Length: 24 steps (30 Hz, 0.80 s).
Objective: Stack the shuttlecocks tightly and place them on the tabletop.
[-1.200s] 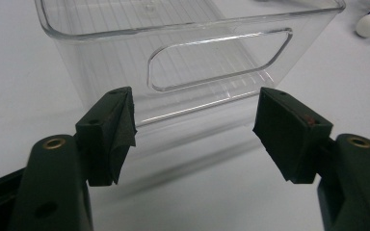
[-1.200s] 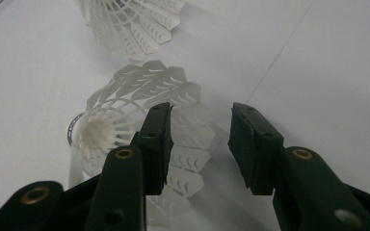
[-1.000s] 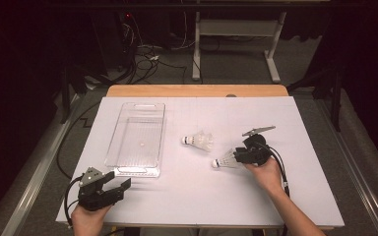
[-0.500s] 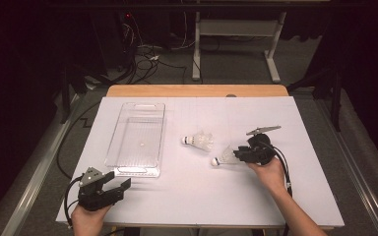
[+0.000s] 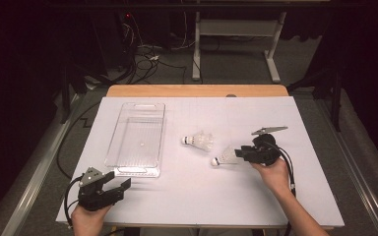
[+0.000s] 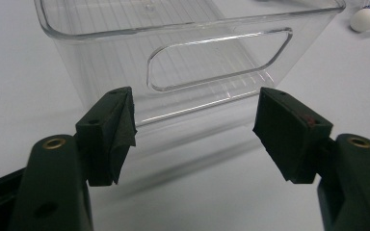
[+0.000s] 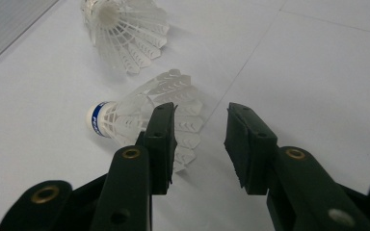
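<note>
At the left of the high view, the left gripper [image 5: 120, 186] is held low over the near corner of the white table [image 5: 177, 206], with its jaws spread wide and nothing between them. Just beyond it, the clear plastic bin [image 5: 137, 137] is seen standing empty, its handle cut-out facing the left gripper view [image 6: 219, 57].

Toward the middle, a first shuttlecock [image 5: 199, 141] is seen lying on its side, well apart from the bin. A little nearer and to the right, the second shuttlecock [image 5: 225, 158] is found lying on its side too, cork toward the bin and skirt toward the right gripper [image 5: 240, 153].

The jaws of the right gripper have just been closing and are now partly apart. In the right gripper view [image 7: 198, 144] one pad lies in front of the skirt edge of this shuttlecock [image 7: 144, 113]; no clamping is seen, and the gap between the pads looks empty.

The shuttlecock is judged to be very light and easily nudged or rolled on the smooth sheet. Its plastic skirt is thin, springy and easily crushed, so only a gentle squeeze is called for. A firmer hold is likely offered at the narrow waist beside the blue-banded cork, or on the cork itself, though that rounded tip may be slippery.
</note>
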Tool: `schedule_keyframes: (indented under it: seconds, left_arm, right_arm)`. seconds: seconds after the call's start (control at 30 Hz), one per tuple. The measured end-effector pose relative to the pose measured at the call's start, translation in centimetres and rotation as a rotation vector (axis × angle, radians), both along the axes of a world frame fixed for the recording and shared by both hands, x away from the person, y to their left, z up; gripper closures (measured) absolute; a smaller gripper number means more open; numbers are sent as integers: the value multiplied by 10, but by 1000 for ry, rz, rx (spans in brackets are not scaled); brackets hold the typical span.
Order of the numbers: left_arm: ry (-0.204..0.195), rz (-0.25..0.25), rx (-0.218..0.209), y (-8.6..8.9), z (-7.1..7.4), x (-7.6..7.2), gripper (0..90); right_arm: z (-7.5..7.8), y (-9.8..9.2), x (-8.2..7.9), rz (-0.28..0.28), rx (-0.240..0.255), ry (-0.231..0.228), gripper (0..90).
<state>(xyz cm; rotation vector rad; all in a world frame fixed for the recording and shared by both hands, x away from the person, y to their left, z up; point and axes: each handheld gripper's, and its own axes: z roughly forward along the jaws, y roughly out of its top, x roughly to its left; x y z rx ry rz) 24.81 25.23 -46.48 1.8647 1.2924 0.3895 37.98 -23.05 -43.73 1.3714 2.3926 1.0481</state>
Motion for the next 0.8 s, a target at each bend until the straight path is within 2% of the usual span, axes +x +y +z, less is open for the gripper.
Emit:
schedule_keyframes:
  seconds: [0.47, 0.8]
  left_arm:
    - [0, -1, 1, 0, 0, 0, 317]
    - [0, 0, 1, 0, 0, 0, 317]
  right_arm:
    - [11, -4, -15, 30, 21, -33, 653]
    - [11, -2, -24, 55, 28, -35, 653]
